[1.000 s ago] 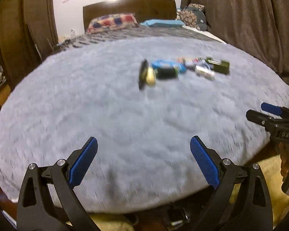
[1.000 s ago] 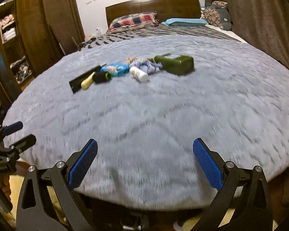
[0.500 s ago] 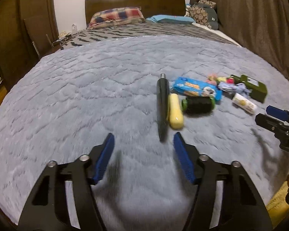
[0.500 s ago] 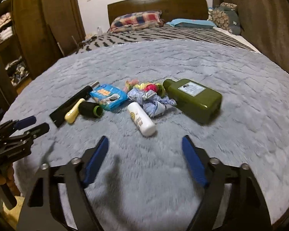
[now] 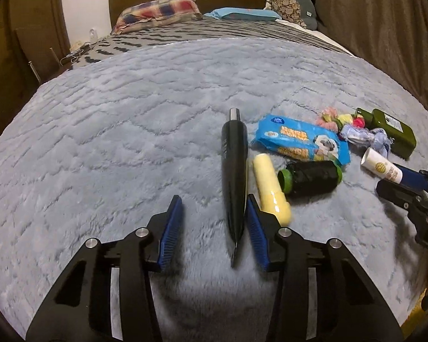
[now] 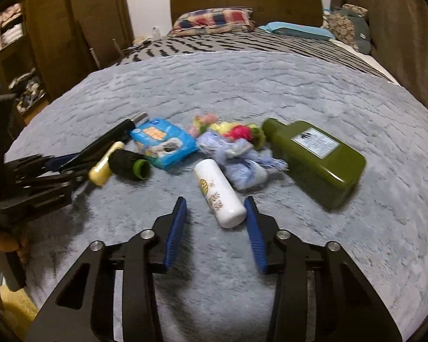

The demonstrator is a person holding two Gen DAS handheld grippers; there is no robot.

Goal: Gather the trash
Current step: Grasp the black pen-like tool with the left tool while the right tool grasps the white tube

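A grey blanket (image 5: 105, 142) covers the bed, and the trash lies in a cluster on it. Largest is the green bottle (image 6: 319, 156) at two o'clock from the right gripper (image 6: 215, 225), then the blue wrapper (image 6: 164, 144) at eleven, then the black tube (image 5: 234, 168) and the white bottle (image 6: 218, 191). The right gripper's jaws are apart with the white bottle's near end between them; the left gripper (image 5: 212, 226) is also apart, the black tube's flat tail against its right finger. Risk: the round white bottle could roll out on the soft pile as the jaws close, and the tapered tube could slip or drag the yellow stick (image 5: 271, 188) touching it.
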